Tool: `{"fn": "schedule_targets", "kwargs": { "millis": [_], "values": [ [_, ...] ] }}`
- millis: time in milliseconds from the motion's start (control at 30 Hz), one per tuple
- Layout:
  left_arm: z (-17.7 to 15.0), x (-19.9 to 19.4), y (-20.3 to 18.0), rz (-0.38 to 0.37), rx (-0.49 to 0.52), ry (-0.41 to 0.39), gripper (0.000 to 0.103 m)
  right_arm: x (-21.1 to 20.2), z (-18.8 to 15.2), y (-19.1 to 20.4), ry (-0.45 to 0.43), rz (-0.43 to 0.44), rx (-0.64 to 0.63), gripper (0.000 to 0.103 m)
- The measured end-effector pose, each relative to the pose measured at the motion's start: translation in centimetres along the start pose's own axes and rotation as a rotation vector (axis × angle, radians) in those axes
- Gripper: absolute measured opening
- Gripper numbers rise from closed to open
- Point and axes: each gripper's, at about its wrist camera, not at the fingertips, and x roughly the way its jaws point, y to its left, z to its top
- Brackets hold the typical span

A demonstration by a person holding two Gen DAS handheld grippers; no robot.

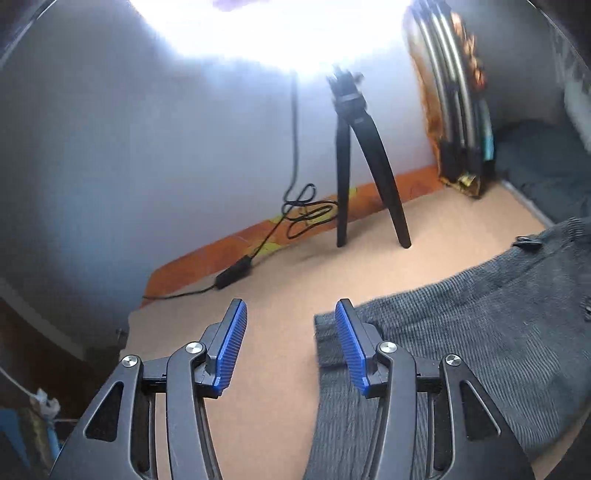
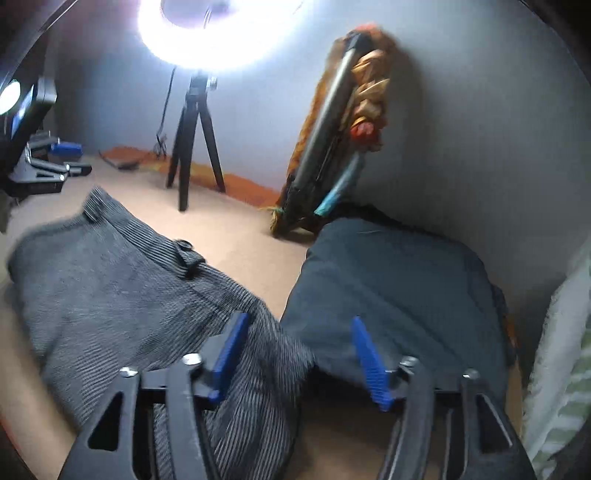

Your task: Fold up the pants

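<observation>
Your left gripper (image 1: 291,343) and right gripper (image 2: 297,356) are wide open, empty, above the grey ribbed corduroy pants (image 1: 461,332); next, pinch one edge for folding.

The grey ribbed corduroy pants (image 1: 461,332) run off the frame's right edge past the left tongs, and the round white ring light (image 2: 210,33) ahead is totally blown out.

A home room set up for recording: a tan bench (image 1: 280,280) against a plain wall, a bright ring light (image 2: 207,44) on a black tripod (image 2: 194,144) at upper centre, folded clothing (image 2: 399,288) and a pillow (image 2: 565,369) at right.
</observation>
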Motion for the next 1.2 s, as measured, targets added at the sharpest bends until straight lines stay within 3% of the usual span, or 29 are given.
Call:
{"fn": "schedule_targets", "kwargs": {
  "millis": [67,267,400,567,667,900,1033,1133,1200],
  "values": [
    [-1.5,-1.8,1.0,-0.034,-0.039,-0.005,0.055,-2.3,-1.4,-0.2,-0.004,0.043,0.031,0.071],
    [-7.9,-6.2,1.6,-0.131,-0.117,0.014,0.055,-6.4,-6.5,0.8,0.037,0.139,0.098,0.085],
    [-11.6,-7.5,0.7,-0.180,-0.154,0.061,0.055,-7.0,-10.2,1.0,0.071,0.192,0.162,0.089],
    [-14.8,-7.5,0.4,-0.197,-0.186,0.103,0.056,-5.8,-12.2,1.6,0.123,0.212,0.169,0.089],
    [-15.9,-6.9,0.6,-0.222,-0.209,0.123,0.064,-4.9,-12.8,1.6,0.146,0.235,0.189,0.089],
    [-16.9,-3.9,0.7,-0.233,-0.237,0.195,0.065,-2.7,-13.2,2.5,0.181,0.288,0.185,0.089],
    [-16.6,-2.7,0.5,-0.276,-0.271,0.202,0.065,-1.9,-13.3,3.6,0.190,0.308,0.159,0.088],
    [-16.4,-2.2,0.0,-0.283,-0.263,0.195,0.065,-1.4,-12.9,3.9,0.184,0.312,0.159,0.081],
    [-16.4,-2.1,-0.2,-0.278,-0.260,0.183,0.065,-1.2,-12.7,3.7,0.180,0.318,0.177,0.070]
  ]
}}
